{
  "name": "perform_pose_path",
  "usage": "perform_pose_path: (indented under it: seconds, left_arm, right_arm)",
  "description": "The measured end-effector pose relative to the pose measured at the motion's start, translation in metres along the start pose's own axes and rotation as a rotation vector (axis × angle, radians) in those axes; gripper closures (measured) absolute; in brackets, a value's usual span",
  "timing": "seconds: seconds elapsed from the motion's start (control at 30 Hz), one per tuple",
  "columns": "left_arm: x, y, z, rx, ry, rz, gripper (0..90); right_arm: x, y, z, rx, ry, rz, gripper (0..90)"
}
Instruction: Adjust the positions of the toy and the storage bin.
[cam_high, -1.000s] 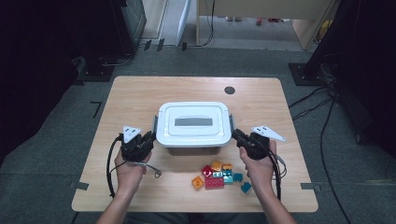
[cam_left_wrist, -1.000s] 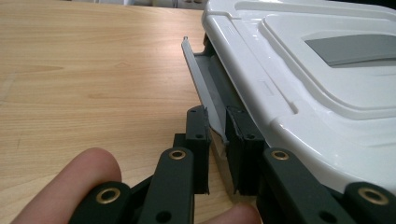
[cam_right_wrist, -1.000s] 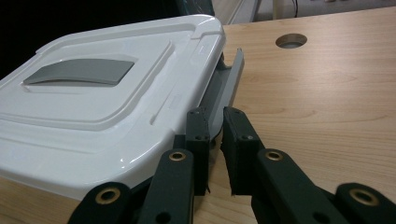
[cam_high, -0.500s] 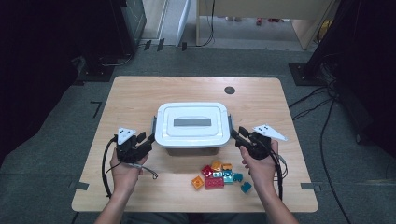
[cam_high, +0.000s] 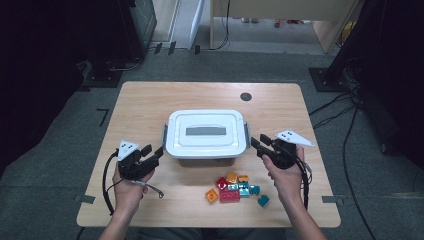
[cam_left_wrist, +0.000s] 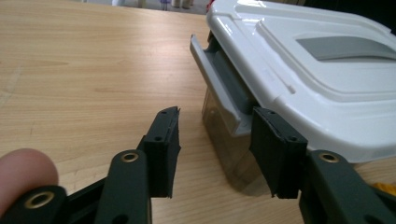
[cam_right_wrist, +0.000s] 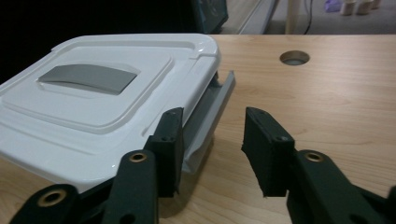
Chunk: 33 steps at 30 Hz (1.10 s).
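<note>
Box (cam_high: 207, 134) sits mid counter (cam_high: 145, 102), between both tongs. Left tongs (cam_high: 156, 153) just opened, jaws apart w/ box's left grey latch (cam_left_wrist: 219, 91) just ahead, not pressed. Right tongs (cam_high: 256, 145) likewise just opened, apart at right latch (cam_right_wrist: 210, 116). Blocks (cam_high: 232, 187) near right tongs, toward person.

Left gripper (cam_left_wrist: 215, 149): jaws parted, having just opened, with nothing pressed between the pads. The grey side latch (cam_left_wrist: 219, 86) of the white lidded box (cam_left_wrist: 317, 70) stands swung out from the box wall, its lower end lying in the gap, just ahead of the right-hand pad. The box rests on the wooden table (cam_left_wrist: 84, 70). A fingertip (cam_left_wrist: 23, 168) shows at the near left corner.
</note>
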<state>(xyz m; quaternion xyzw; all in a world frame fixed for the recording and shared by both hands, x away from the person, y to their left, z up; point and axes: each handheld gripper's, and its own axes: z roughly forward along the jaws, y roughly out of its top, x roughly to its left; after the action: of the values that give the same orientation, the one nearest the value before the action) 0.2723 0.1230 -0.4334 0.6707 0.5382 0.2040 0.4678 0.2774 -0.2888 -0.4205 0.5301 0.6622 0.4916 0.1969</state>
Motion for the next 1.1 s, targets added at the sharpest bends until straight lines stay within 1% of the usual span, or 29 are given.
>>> perform_pose_path:
  seconds: [0.03,0.1,0.2,0.23,0.27,0.37,0.4,0.43,0.47,0.53,0.57,0.6,0.67,0.73,0.83,0.93,1.1]
  left_arm:
    - [-0.001,0.000,0.001,0.000,-0.003,0.003,55.5]
    - [-0.004,0.000,0.005,0.004,-0.002,0.006,57.4]
    - [-0.006,0.001,0.010,0.005,0.014,0.009,60.9]
    - [-0.007,0.001,0.011,0.007,0.021,0.007,62.1]
    - [-0.007,0.001,0.013,0.011,0.029,0.009,64.3]
    - [-0.007,0.001,0.016,0.011,0.032,0.003,66.7]
    - [-0.007,0.002,0.016,0.019,0.029,0.003,70.7]
    - [-0.007,0.002,0.016,0.019,0.029,0.003,73.8]
    - [-0.008,0.002,0.017,0.019,0.025,0.005,73.8]
    - [-0.011,0.003,0.017,0.022,0.038,0.018,79.3]
    - [-0.011,0.003,0.017,0.024,0.039,0.015,80.2]
    - [-0.010,0.004,0.017,0.028,0.030,0.005,80.5]
    - [-0.009,0.004,0.016,0.029,0.028,0.004,80.7]
    - [-0.009,0.004,0.015,0.032,0.031,0.005,80.9]
    - [-0.008,0.004,0.013,0.036,0.032,0.002,81.2]
    - [-0.007,0.004,0.010,0.042,0.026,-0.005,81.3]
    - [-0.007,0.001,0.004,0.043,0.020,-0.002,81.2]
  right_arm:
    - [0.000,0.000,0.002,0.008,0.007,0.006,61.0]
    - [0.001,-0.001,0.006,0.025,-0.008,0.009,62.6]
    - [0.005,-0.003,0.010,0.030,0.006,0.007,65.0]
    - [0.007,-0.004,0.011,0.030,-0.001,0.001,67.3]
    - [0.009,-0.005,0.012,0.035,-0.017,-0.004,68.6]
    - [0.010,-0.006,0.014,0.049,-0.021,0.004,71.5]
    - [0.011,-0.007,0.016,0.056,-0.019,0.007,75.3]
    - [0.011,-0.007,0.016,0.056,-0.019,0.007,75.3]
    - [0.012,-0.007,0.016,0.059,-0.023,0.008,75.5]
    - [0.013,-0.008,0.017,0.061,-0.040,0.006,78.5]
    - [0.013,-0.009,0.017,0.061,-0.041,0.014,79.0]
    - [0.013,-0.009,0.017,0.059,-0.040,0.044,79.8]
    - [0.013,-0.009,0.017,0.060,-0.042,0.052,79.9]
    - [0.014,-0.009,0.016,0.061,-0.047,0.049,80.1]
    - [0.016,-0.010,0.015,0.067,-0.041,0.057,80.1]
    - [0.018,-0.011,0.014,0.071,-0.039,0.056,80.1]
    - [0.021,-0.014,0.009,0.069,-0.030,0.058,80.0]
